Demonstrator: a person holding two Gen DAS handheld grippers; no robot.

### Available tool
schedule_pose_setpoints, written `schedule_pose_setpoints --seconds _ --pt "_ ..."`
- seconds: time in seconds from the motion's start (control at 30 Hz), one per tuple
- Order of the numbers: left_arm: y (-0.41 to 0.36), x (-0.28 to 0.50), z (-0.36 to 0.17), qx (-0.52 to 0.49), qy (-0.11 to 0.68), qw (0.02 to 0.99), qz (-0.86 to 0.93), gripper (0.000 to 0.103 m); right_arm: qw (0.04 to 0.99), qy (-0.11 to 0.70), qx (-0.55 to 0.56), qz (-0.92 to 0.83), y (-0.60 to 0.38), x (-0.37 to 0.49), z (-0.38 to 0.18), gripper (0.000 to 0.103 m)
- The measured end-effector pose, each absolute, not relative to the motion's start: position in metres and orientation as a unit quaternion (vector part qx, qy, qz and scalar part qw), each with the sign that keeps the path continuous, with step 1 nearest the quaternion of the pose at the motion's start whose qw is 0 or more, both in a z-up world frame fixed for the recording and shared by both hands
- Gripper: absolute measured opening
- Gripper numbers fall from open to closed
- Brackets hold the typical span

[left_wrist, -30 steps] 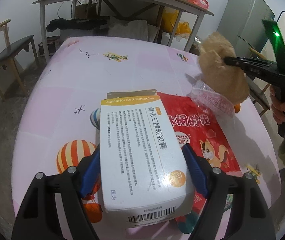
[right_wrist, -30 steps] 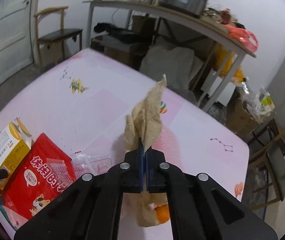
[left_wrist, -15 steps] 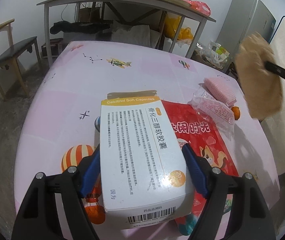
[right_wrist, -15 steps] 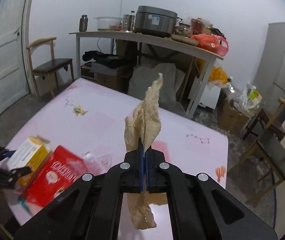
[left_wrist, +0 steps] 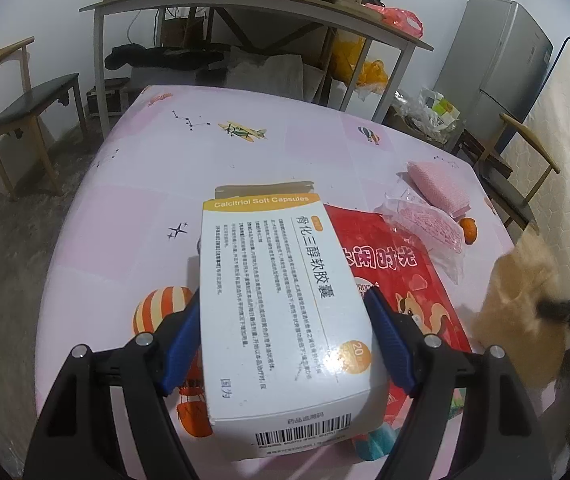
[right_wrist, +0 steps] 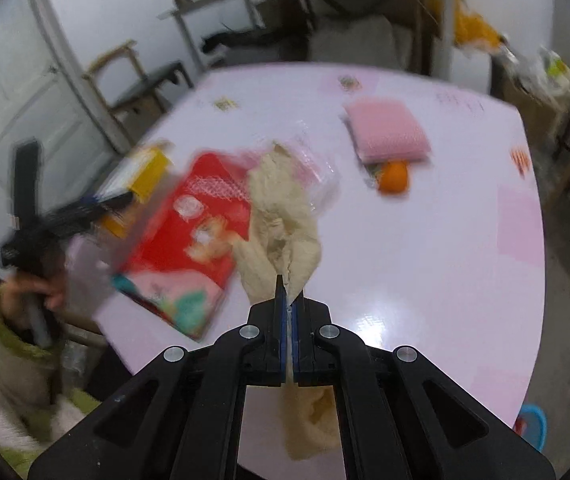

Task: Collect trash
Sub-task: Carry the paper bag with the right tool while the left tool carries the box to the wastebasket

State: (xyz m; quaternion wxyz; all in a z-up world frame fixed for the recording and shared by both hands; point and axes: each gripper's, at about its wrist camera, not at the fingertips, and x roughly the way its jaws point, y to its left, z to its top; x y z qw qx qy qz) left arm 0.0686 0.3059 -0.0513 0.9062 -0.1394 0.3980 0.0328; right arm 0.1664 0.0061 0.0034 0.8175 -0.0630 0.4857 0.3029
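Note:
My left gripper point(left_wrist: 285, 320) is shut on a white and orange medicine box point(left_wrist: 281, 300) and holds it above the pink table point(left_wrist: 157, 184). My right gripper point(right_wrist: 288, 292) is shut on a crumpled brown paper tissue point(right_wrist: 281, 216); the tissue also shows blurred at the right edge of the left wrist view point(left_wrist: 521, 312). A red snack bag point(left_wrist: 401, 276) lies flat on the table under the box. A clear plastic wrapper point(left_wrist: 425, 228) lies beside it. In the right wrist view the red bag point(right_wrist: 193, 224) and the left gripper point(right_wrist: 65, 216) are blurred.
A pink sponge pad point(left_wrist: 441, 184) and a small orange point(left_wrist: 469, 230) lie near the table's right edge. Chairs point(left_wrist: 17, 108) stand left and right of the table. A cluttered long table point(left_wrist: 245, 4) and a grey fridge point(left_wrist: 497, 60) stand behind.
My right gripper has swung down and toward the near right side with the tissue, now looking down over the table. The left gripper holds the box still.

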Motion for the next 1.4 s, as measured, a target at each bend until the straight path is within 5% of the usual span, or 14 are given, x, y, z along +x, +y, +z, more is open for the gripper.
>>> schedule_pose_setpoints --seconds 0.17,0.23,0.4,0.63,0.87,1.13,1.4 --pt "0.303 0.067 -0.052 -0.136 0.402 0.905 0.033 0.075 0.815 0.502 -0.052 0.284 0.007 0.165 -0.020 0.016" --pt "0.304 0.068 -0.052 -0.135 0.403 0.904 0.034 0.075 0.817 0.498 -0.055 0.285 0.007 0.162 -0.022 0.038" --pt "0.304 0.070 -0.053 -0.136 0.405 0.903 0.036 0.075 0.820 0.483 -0.091 0.291 0.009 0.148 -0.024 0.064" --pt "0.304 0.071 -0.053 -0.136 0.405 0.904 0.038 0.075 0.796 0.502 -0.150 0.304 0.022 0.132 -0.045 0.072" --pt "0.308 0.064 -0.047 -0.143 0.393 0.907 0.042 0.075 0.799 0.494 -0.167 0.300 0.021 0.125 -0.048 0.067" --pt "0.308 0.049 -0.027 -0.156 0.372 0.914 0.043 0.075 0.818 0.500 -0.129 0.254 0.006 0.136 -0.043 0.015" --pt "0.295 0.032 -0.001 -0.166 0.353 0.921 0.018 0.075 0.829 0.500 -0.070 0.240 -0.014 0.141 -0.035 0.004"
